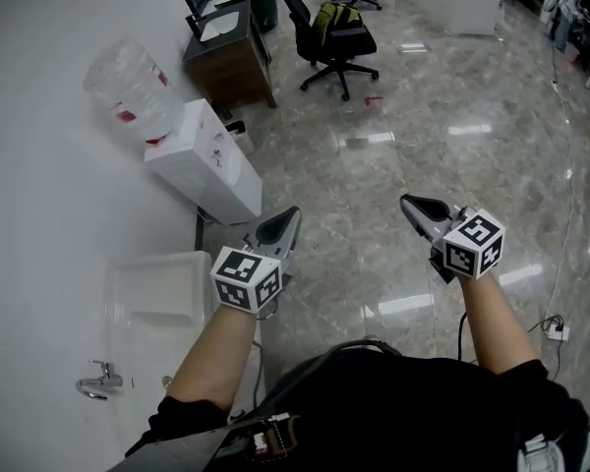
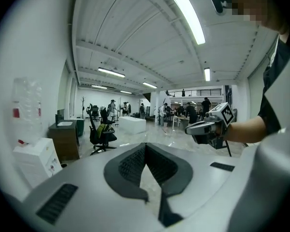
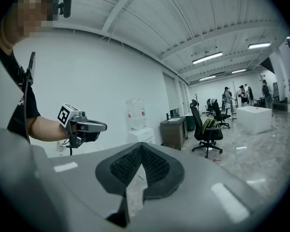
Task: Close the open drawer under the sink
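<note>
Left gripper (image 1: pixel 287 220) sits mid-frame in the head view, pointing ahead over the floor. Its jaws are pressed together with nothing between them, which its own view confirms (image 2: pixel 145 146). Right gripper (image 1: pixel 413 206) is right of centre at the same level, jaws likewise closed and empty.

- Sink (image 1: pixel 157 260): white basin at lower left, with the faucet (image 1: pixel 100 380) below it in the frame. Left forearm lies just beside the basin's right edge.
- Drawer: no view shows it. The space under the sink is out of sight from above, and both gripper views look out across the room.
- Water dispenser (image 1: pixel 202 160) with its bottle (image 1: pixel 128 82) stands at upper left. Beyond it are a brown desk (image 1: pixel 226 57) and an office chair (image 1: pixel 334 37) at top centre.

Step in hand, as a judgement: neither gripper is near the drawer, so no push is under way. Whether the drawer stands open or shut cannot be told.

Next move, if it is open: bring one gripper down below the basin, set the closed jaws flat against the drawer front, and push straight in until flush. Keep clear of the basin edge.

Writing: only black-and-white square markers on each gripper's cube (image 1: pixel 246 278). The bottle has a red patch, too small to read. No brand is legible.
</note>
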`<state>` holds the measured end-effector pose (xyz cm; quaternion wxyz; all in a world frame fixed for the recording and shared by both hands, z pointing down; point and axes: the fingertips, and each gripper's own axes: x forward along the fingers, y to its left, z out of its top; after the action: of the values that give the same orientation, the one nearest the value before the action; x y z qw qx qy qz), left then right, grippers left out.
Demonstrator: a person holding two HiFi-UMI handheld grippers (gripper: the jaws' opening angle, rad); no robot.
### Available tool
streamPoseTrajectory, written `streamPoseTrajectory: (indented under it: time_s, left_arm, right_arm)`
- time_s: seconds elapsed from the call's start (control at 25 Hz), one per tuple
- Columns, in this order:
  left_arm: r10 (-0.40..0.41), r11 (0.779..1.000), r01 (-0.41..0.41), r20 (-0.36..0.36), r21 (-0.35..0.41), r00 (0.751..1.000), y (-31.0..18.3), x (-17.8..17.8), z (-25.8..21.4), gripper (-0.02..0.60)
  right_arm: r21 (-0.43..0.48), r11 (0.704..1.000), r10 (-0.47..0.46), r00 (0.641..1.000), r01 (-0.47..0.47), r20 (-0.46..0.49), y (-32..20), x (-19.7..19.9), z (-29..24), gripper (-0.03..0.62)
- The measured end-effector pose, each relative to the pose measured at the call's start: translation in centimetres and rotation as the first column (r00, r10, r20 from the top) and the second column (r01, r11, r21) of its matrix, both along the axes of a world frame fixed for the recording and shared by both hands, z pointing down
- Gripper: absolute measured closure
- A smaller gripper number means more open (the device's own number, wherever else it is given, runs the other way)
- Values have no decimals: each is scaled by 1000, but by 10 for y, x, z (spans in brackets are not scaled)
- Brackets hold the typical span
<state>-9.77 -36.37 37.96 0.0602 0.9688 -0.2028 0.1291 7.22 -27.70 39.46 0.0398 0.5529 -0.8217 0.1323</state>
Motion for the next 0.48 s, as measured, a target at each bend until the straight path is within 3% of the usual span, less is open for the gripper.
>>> streamPoseTrajectory:
  time_s: [0.24, 0.48]
  left_arm:
    - [-130, 990, 132, -54, 44, 990, 7, -26, -42, 581]
    - [-284, 955, 289, -79, 68, 956, 17, -70, -60, 581]
  right_arm:
    - [13, 996, -84, 996, 84, -16, -13, 1, -26, 596]
    - [14, 974, -227, 973, 228, -43, -38, -21, -37, 597]
